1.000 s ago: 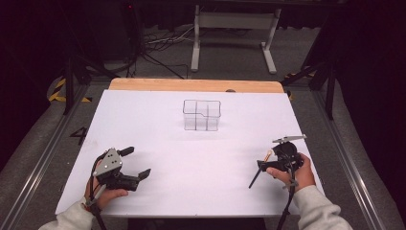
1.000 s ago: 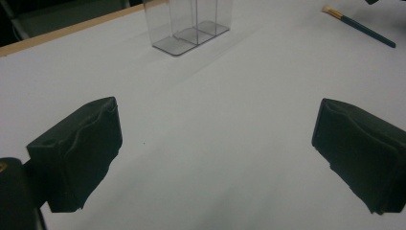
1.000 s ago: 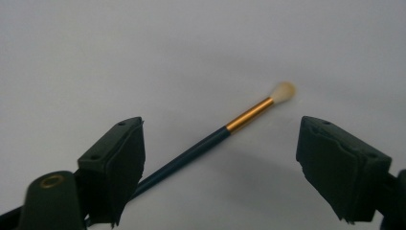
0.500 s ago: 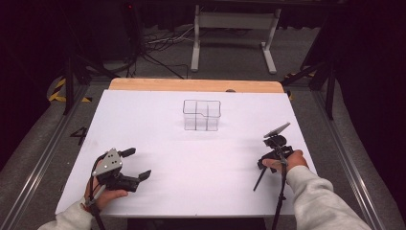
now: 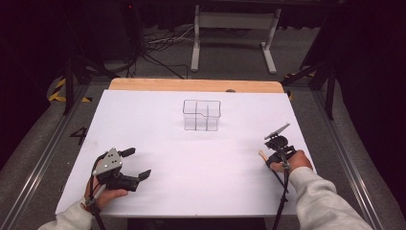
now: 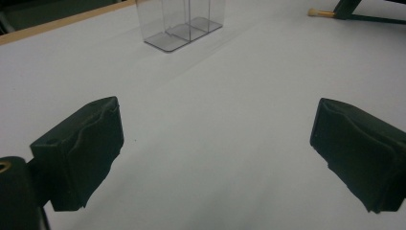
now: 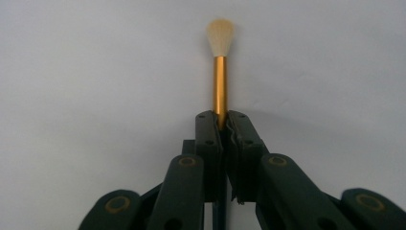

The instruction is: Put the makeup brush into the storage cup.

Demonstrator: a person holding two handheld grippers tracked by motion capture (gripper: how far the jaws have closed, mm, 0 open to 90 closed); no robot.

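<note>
A small brush with a gold ferrule [image 7: 219, 84] and pale bristles [image 7: 220, 36] is clamped in my right gripper [image 7: 222, 120], bristles pointing away over the white tabletop. In the high view, that right gripper [image 5: 274, 149] is near the table's right edge, and the brush tip [image 5: 262, 153] sits low by the surface. My left gripper [image 5: 136, 164] rests at the front left, open wide and holding nothing. Its two black pads [image 6: 79, 153] stand far apart in the left gripper view. A clear divided container [image 5: 201, 115] stands at the table's far middle.
The white sheet [image 5: 201, 163] covers the table, with a strip of wood [image 5: 191, 85] at the far edge. From the left gripper view, the container [image 6: 179, 21] is ahead and the brush tip [image 6: 316, 12] is at the upper right. Dark floor, cables and a stand lie beyond.
My right hand has turned the gripper and drawn it slightly left and farther back, swinging the brush with it. The left gripper has stayed put.
</note>
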